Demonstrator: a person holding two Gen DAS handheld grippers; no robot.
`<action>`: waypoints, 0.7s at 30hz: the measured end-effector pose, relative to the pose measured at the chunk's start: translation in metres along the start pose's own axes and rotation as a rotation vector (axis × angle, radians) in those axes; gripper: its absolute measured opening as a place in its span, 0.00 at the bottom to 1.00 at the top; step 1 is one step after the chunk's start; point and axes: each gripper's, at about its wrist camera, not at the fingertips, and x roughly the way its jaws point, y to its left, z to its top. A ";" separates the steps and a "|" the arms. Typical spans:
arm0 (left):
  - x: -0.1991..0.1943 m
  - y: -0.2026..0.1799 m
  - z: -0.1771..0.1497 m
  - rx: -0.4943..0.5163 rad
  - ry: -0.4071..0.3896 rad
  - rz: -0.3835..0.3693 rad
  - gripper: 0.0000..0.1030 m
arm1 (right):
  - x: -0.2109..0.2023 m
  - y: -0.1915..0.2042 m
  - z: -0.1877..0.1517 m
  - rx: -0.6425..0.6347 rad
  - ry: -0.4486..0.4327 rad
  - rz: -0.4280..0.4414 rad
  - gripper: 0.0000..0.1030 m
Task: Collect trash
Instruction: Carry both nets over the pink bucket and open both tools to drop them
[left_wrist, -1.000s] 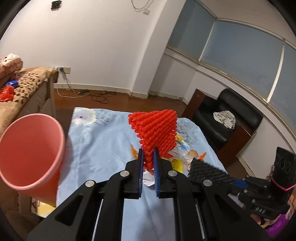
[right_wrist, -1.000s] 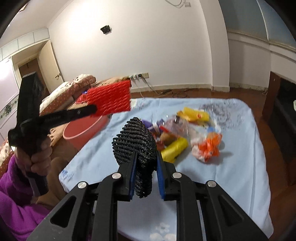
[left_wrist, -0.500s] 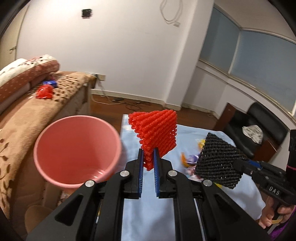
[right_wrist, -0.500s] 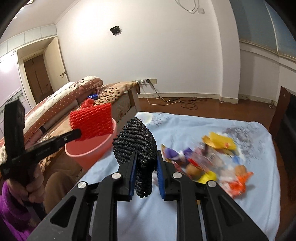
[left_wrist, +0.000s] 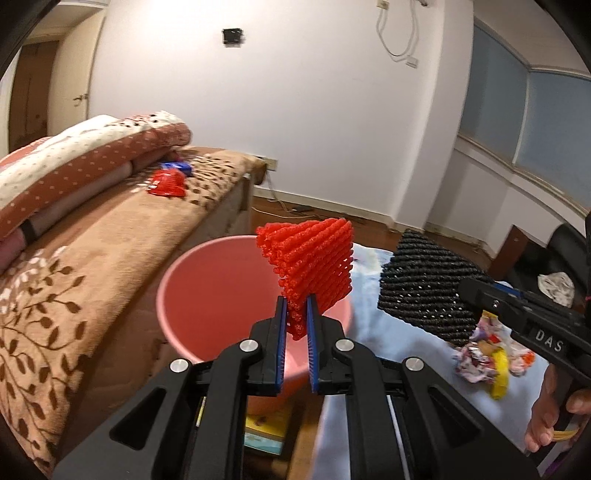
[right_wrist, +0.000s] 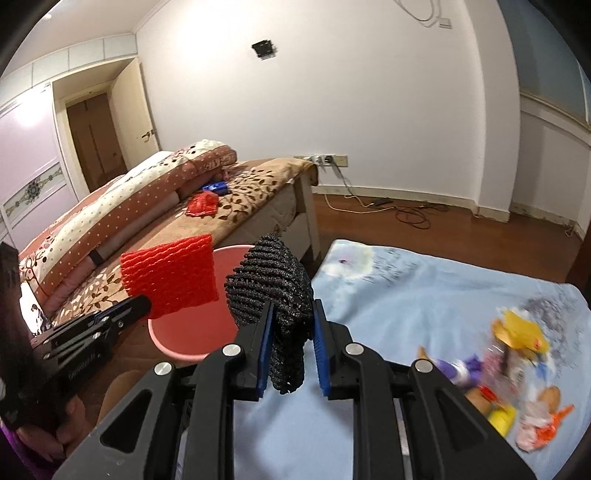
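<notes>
My left gripper (left_wrist: 295, 314) is shut on a red foam net (left_wrist: 308, 266) and holds it above the open pink bin (left_wrist: 207, 295). My right gripper (right_wrist: 291, 325) is shut on a black foam net (right_wrist: 273, 291), held just right of the bin (right_wrist: 192, 336), by the table's left edge. In the right wrist view the red net (right_wrist: 170, 280) hangs over the bin. In the left wrist view the black net (left_wrist: 428, 291) is to the right. A pile of wrappers (right_wrist: 517, 369) lies on the light blue tablecloth (right_wrist: 424, 288).
A bed with a brown leaf-patterned blanket (left_wrist: 92, 258) stands left of the bin, with red and blue packets (left_wrist: 168, 181) on it. A black armchair (left_wrist: 565, 254) is at the far right. Cables (right_wrist: 399, 212) lie on the wooden floor by the wall.
Both grippers swung left from the trash pile toward the bin, each still holding its net. The red net now hangs over the bin's opening, the black net close beside it.
</notes>
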 end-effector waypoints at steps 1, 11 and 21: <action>0.000 0.003 0.000 0.001 -0.005 0.017 0.09 | 0.005 0.005 0.001 -0.008 0.003 0.002 0.19; 0.011 0.030 -0.005 -0.017 0.017 0.094 0.09 | 0.058 0.044 0.003 -0.054 0.067 0.015 0.19; 0.028 0.044 -0.010 -0.034 0.065 0.130 0.09 | 0.085 0.056 0.000 -0.068 0.101 0.018 0.21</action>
